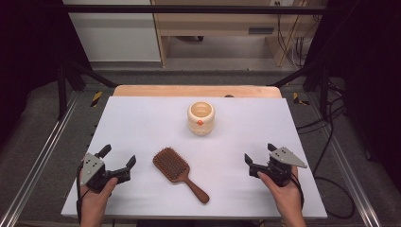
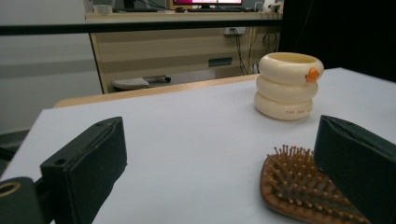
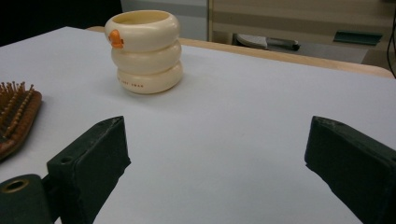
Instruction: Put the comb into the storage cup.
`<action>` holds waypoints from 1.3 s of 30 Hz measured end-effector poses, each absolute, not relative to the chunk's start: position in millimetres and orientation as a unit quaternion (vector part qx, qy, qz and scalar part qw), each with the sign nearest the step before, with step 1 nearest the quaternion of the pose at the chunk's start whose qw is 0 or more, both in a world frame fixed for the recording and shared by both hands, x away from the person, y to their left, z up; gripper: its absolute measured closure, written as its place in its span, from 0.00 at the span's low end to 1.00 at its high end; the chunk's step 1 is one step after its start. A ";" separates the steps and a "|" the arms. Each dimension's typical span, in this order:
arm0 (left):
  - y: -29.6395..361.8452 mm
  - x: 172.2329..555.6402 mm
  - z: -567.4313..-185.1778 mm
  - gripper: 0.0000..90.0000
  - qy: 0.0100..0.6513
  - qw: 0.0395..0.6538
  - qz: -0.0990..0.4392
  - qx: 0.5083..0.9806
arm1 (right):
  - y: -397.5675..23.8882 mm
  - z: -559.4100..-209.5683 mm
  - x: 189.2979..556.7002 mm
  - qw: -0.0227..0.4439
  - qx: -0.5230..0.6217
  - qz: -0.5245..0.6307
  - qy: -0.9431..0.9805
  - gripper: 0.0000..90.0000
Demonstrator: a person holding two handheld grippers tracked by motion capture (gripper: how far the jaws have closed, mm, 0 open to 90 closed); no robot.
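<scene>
While both grippers rest low near the front edge of the white table [image 1: 142, 118], nothing is between their jaws — both pairs stand wide apart and hold nothing.

The wooden hairbrush [image 1: 178, 172] lies flat on the table between the two hands, bristles up. It is closer to the left gripper [image 1: 117, 161] than to the right gripper [image 1: 258, 155]. In the high view the brush head sits just beside the left gripper's near jaw, while the right gripper is well apart from it.

The long line of the brush runs on a slant. Its round head points toward the far left, and its thin handle [image 1: 196, 190] points toward the near right, at the front edge of the table. So the head is the part by the left hand, and the handle end leans toward the right hand [image 1: 283, 191].

In the left gripper view the brush head [image 2: 303, 186] shows low on the right, partly behind the right-hand jaw. In the right gripper view only an edge of the brush [image 3: 16, 116] peeks in at the far left.

The cream cup [image 1: 201, 117], made like three stacked rings with a small orange spot, stands upright farther back, near the middle of the table, apart from the brush.

The left hand [image 1: 97, 198] looks best placed to reach the brush — it likely needs only a short move toward the middle.
</scene>
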State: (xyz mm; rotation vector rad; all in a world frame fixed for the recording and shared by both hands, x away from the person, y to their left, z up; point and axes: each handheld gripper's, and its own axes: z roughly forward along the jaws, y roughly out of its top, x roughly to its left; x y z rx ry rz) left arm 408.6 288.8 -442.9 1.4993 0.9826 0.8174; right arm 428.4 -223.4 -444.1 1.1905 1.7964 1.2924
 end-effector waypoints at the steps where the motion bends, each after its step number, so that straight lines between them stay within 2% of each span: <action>1: 289.3 408.8 -443.8 0.03 0.420 0.556 0.340 0.632 | -222.7 -444.6 428.9 0.307 0.451 0.491 0.679 0.07; 8: 289.6 415.0 -447.2 0.03 0.421 0.547 0.339 0.639 | -211.4 -447.5 440.0 0.279 0.455 0.491 0.689 0.08; 21: 281.4 410.9 -446.7 0.03 0.408 0.540 0.337 0.655 | -196.4 -440.9 438.8 0.281 0.461 0.475 0.695 0.12; 29: 275.8 412.7 -447.3 0.05 0.408 0.528 0.335 0.665 | -192.2 -442.7 438.8 0.269 0.460 0.472 0.703 0.17; 39: 273.3 411.7 -446.9 0.06 0.411 0.525 0.334 0.666 | -182.5 -444.5 439.8 0.260 0.450 0.474 0.710 0.18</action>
